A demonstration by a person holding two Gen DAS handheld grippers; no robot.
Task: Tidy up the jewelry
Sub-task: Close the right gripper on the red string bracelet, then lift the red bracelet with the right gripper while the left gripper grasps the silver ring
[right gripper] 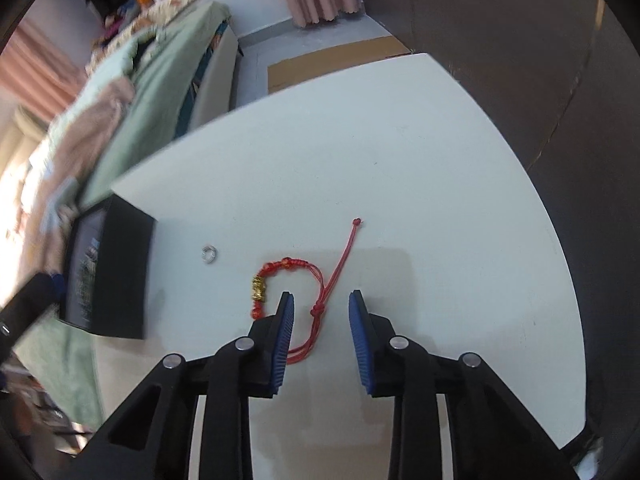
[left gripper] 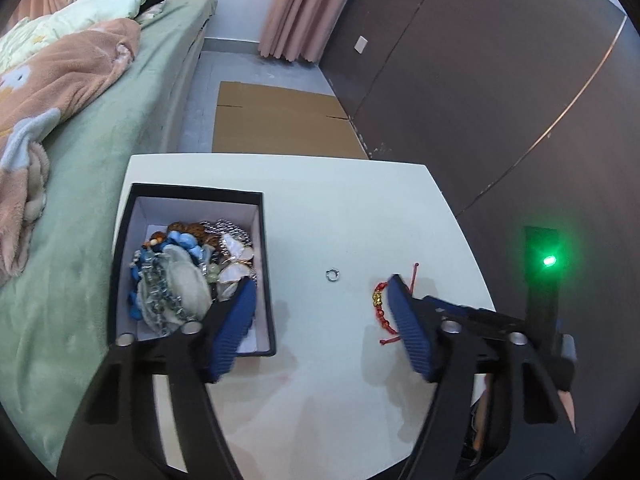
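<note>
A black box (left gripper: 269, 280) with a white inside stands on the left of the white table (left gripper: 340, 208); it holds several pieces of jewelry (left gripper: 188, 272). A small silver ring (left gripper: 332, 275) lies loose on the table. A red cord bracelet with gold beads (left gripper: 378, 300) lies right of it. My left gripper (left gripper: 320, 284) is open and empty above the table, its left finger over the box. My right gripper (right gripper: 321, 300) is open, low over the red bracelet (right gripper: 304, 280), with the cord's knot between its fingers. The ring (right gripper: 209, 255) and box (right gripper: 120, 272) are to its left.
A bed with a green sheet (left gripper: 100, 152) and pink blanket runs along the table's left. Flattened cardboard (left gripper: 280, 120) lies on the floor beyond the table. A dark wall (left gripper: 500, 80) stands to the right. The right gripper's body with a green light (left gripper: 550, 261) shows in the left wrist view.
</note>
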